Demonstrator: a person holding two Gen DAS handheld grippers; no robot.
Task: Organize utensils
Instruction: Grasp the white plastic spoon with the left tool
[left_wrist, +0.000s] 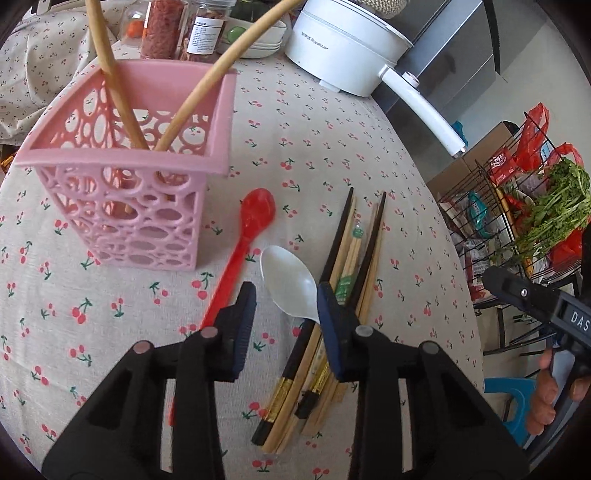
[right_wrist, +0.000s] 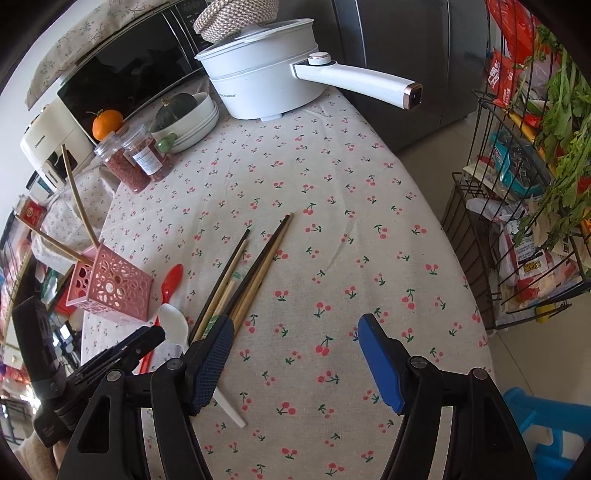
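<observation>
A pink openwork holder (left_wrist: 125, 173) stands on the cherry-print cloth with two wooden chopsticks (left_wrist: 118, 85) leaning in it; it also shows in the right wrist view (right_wrist: 110, 291). A red spoon (left_wrist: 243, 243), a white spoon (left_wrist: 290, 284) and a pile of black and wooden chopsticks (left_wrist: 347, 273) lie beside it. My left gripper (left_wrist: 286, 306) is open, its fingers either side of the white spoon's bowl. My right gripper (right_wrist: 295, 354) is open and empty above bare cloth, right of the chopsticks (right_wrist: 243, 273).
A white electric pot (right_wrist: 266, 74) with a long handle, stacked bowls (right_wrist: 192, 122), two jars (right_wrist: 136, 158) and an orange (right_wrist: 107, 123) stand at the table's far side. A wire rack with groceries and greens (right_wrist: 535, 192) stands off the right edge, a blue stool (right_wrist: 546, 424) below.
</observation>
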